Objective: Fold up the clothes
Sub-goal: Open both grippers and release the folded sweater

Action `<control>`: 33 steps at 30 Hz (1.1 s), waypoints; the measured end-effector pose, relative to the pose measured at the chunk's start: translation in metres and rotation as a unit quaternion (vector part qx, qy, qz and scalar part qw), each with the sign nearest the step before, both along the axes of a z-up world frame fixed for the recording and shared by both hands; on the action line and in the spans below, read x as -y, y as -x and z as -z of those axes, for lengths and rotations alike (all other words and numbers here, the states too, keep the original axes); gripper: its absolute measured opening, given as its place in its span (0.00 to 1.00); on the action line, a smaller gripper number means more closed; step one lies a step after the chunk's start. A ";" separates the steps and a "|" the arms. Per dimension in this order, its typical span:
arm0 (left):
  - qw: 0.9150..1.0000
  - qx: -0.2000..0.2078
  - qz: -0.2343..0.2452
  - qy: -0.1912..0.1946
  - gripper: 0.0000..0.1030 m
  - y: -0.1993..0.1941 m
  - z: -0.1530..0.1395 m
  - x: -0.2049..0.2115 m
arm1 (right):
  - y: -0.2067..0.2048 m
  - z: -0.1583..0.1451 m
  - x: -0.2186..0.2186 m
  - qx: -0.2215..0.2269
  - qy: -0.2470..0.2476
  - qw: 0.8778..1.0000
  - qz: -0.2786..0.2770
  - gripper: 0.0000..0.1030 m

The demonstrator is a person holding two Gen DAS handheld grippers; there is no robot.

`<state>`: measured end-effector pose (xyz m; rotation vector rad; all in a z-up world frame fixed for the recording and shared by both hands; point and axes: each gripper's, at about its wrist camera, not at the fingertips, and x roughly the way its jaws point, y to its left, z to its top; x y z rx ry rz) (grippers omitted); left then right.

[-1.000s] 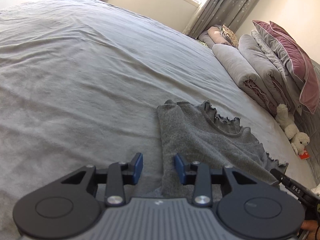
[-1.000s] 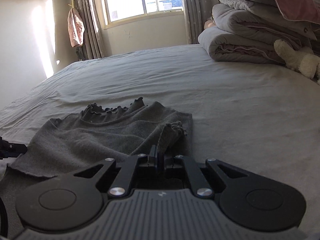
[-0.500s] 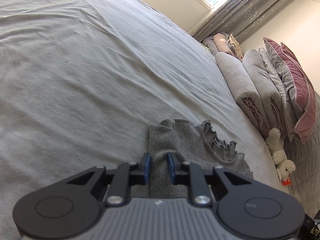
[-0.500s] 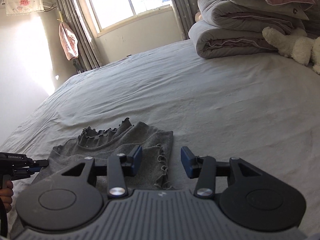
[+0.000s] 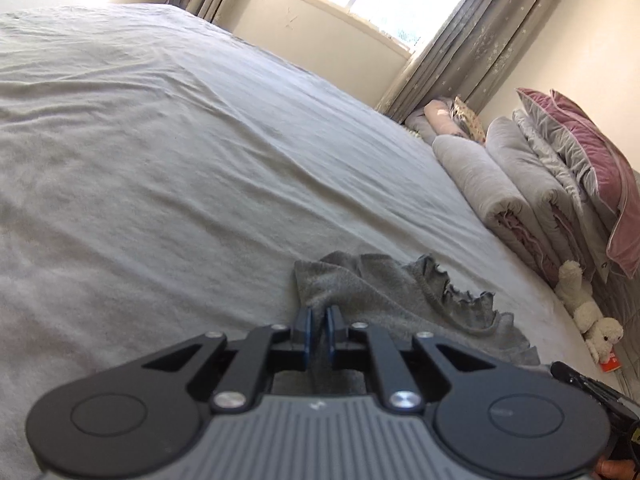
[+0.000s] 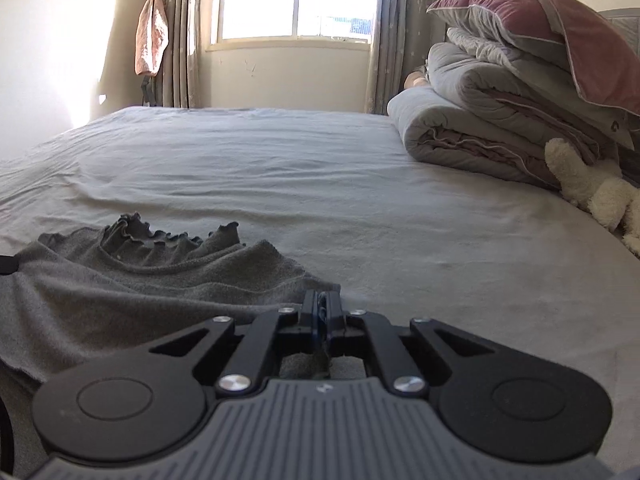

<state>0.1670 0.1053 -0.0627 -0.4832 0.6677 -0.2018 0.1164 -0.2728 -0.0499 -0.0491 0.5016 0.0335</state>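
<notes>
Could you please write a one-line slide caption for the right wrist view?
Right tongs shut on the grey ruffle-neck top lying on the bed sheet.

The grey knit top with a ruffled neckline (image 5: 384, 300) lies on the pale grey bed sheet (image 5: 180, 152). The left gripper (image 5: 316, 330) sits at the garment's left edge, with fabric between its fingers. The right gripper (image 6: 322, 316) sits at the garment's right edge, apparently also with fabric between its fingers. Right of the garment, well apart, the stack of folded grey quilts (image 6: 472, 120) rests on the sheet, with the dusty-pink velvet pillow (image 6: 552, 32) on top. The cream plush toy (image 6: 592, 192) lies just before the stack. The window (image 6: 296, 0) stands behind the bed.
</notes>
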 end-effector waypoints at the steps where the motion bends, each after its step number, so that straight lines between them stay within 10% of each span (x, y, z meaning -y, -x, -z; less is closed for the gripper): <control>1: 1.000 -0.004 -0.001 0.005 0.12 -0.001 -0.002 -0.005 | -0.004 0.003 -0.001 -0.018 0.004 1.000 -0.005 0.05; 9: 0.999 0.028 0.029 0.004 0.23 0.010 -0.032 -0.017 | 0.011 -0.020 0.009 -0.032 -0.036 0.999 -0.017 0.39; 19: 0.987 0.017 0.142 -0.077 0.23 0.050 -0.032 0.023 | 0.037 -0.027 0.008 -0.138 -0.090 0.986 0.009 0.39; 26: 0.978 0.027 0.161 -0.129 0.22 0.063 -0.017 0.036 | 0.045 -0.022 0.030 -0.154 -0.237 0.957 0.068 0.38; 33: 0.984 0.020 0.149 -0.095 0.21 0.062 -0.014 0.025 | 0.050 -0.023 0.040 -0.164 -0.353 0.919 0.068 0.38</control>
